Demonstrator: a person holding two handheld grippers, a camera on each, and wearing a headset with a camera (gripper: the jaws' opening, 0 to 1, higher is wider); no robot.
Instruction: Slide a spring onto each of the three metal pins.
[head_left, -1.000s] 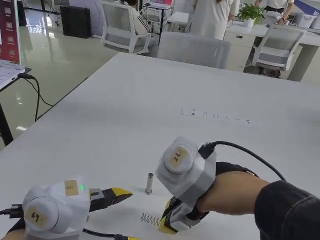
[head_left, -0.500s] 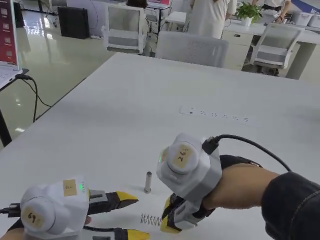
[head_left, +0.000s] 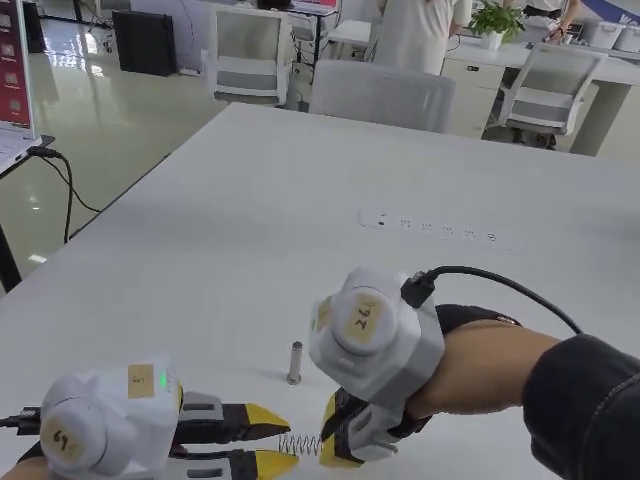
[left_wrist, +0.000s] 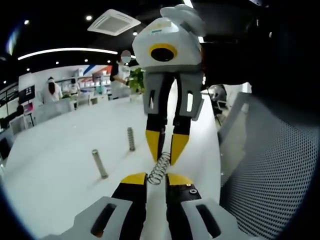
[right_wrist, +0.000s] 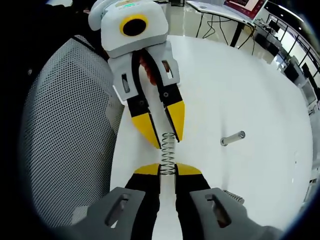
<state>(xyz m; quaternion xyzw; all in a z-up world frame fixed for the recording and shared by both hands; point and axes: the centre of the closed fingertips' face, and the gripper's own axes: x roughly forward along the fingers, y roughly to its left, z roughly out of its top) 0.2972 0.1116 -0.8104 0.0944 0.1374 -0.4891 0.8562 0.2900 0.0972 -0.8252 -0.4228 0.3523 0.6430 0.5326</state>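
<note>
Presently, the spring (head_left: 300, 443) lies level just above the white table (head_left: 300, 200), spanning the two grippers at the near edge. The right gripper (head_left: 332, 450) comes in from 3 o'clock, with its jaws closed narrowly onto one end of the spring. The left gripper (head_left: 272, 440) meets it from 9 o'clock. Its yellow-tipped jaws stand slightly apart, one on each side of the spring's other end. A bare metal pin (head_left: 295, 362) stands upright on the table at 12 o'clock from the spring, near it but not touching. In the left gripper view a second pin (left_wrist: 131, 138) stands beyond the first. Its surface looks ribbed, but it is too small to judge further.
</note>
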